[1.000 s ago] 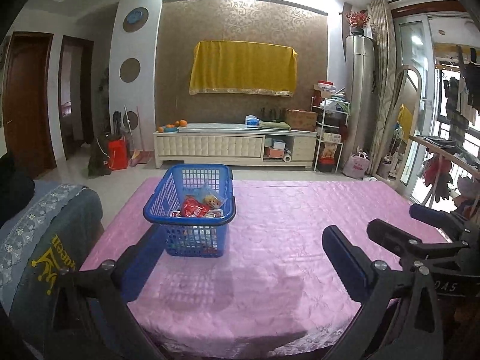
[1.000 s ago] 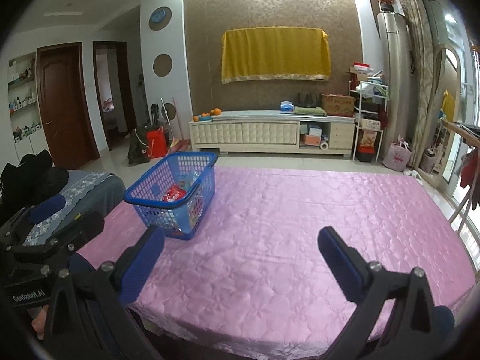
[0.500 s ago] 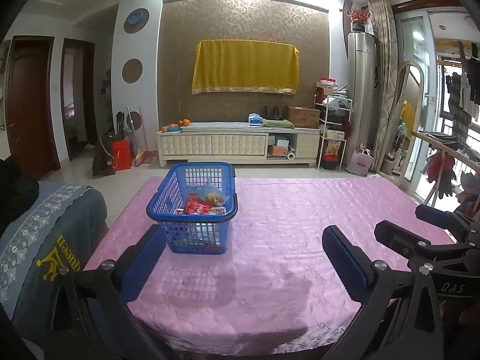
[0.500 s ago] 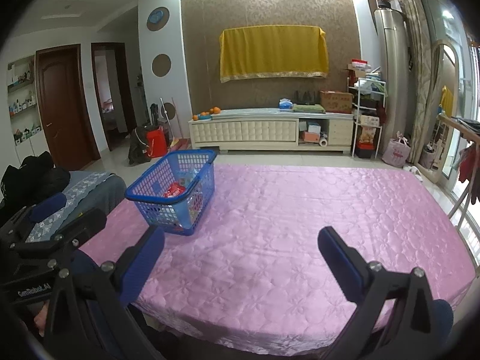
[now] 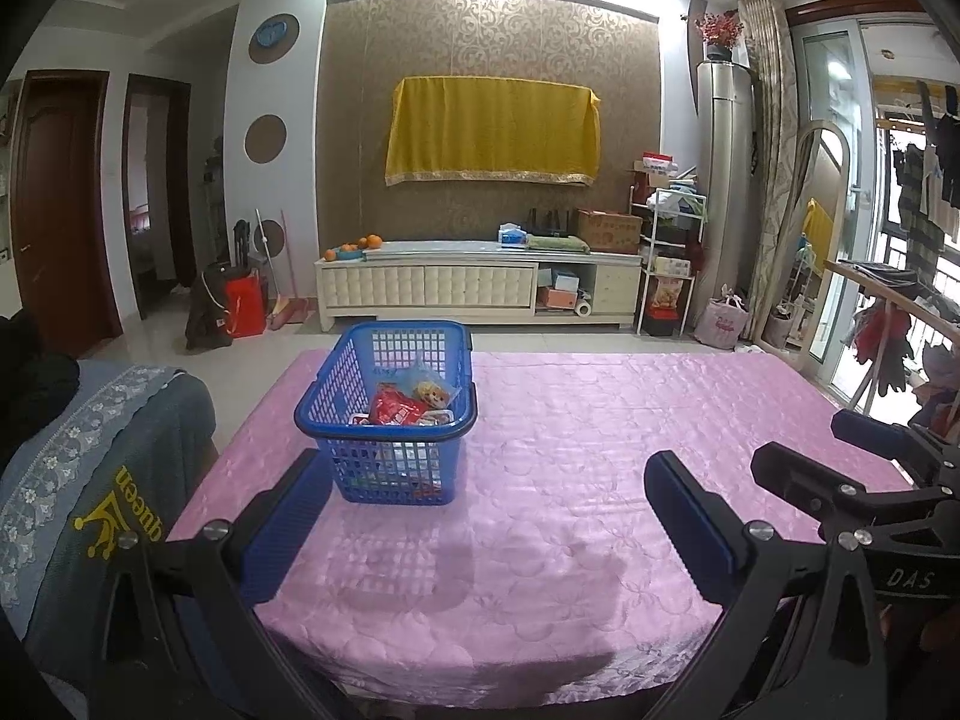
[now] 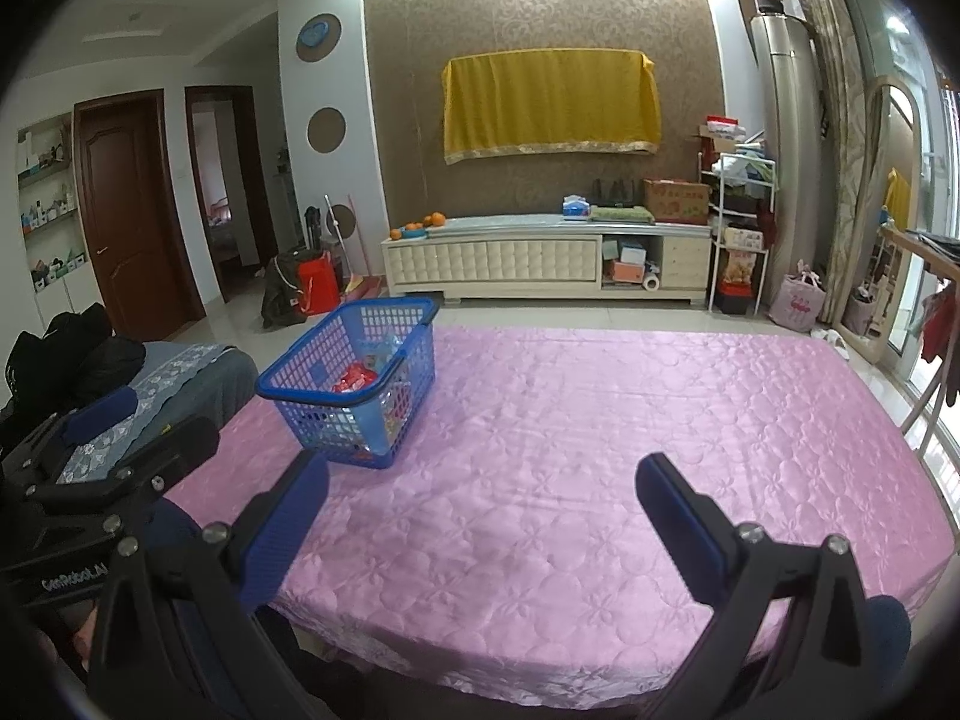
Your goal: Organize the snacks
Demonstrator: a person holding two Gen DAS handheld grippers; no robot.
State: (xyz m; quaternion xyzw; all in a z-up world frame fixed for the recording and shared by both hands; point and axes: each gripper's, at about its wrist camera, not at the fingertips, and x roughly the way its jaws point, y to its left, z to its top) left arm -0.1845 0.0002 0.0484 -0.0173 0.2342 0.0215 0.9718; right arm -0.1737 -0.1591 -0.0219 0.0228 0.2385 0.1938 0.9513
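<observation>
A blue plastic lattice basket [image 5: 384, 420] holding a red snack packet [image 5: 396, 408] sits on my counter's pink quilted cloth with a flower pattern [image 6: 600, 450]. My black left hand-held gripper [image 5: 486, 498] and right hand-held gripper [image 6: 480, 498] carry blue ribbed pads [image 5: 690, 516].

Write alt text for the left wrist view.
A blue plastic basket holding snack packets sits on a pink quilted tablecloth, beyond the open, empty left hand-held gripper. The right hand-held gripper shows at the right edge.
</observation>
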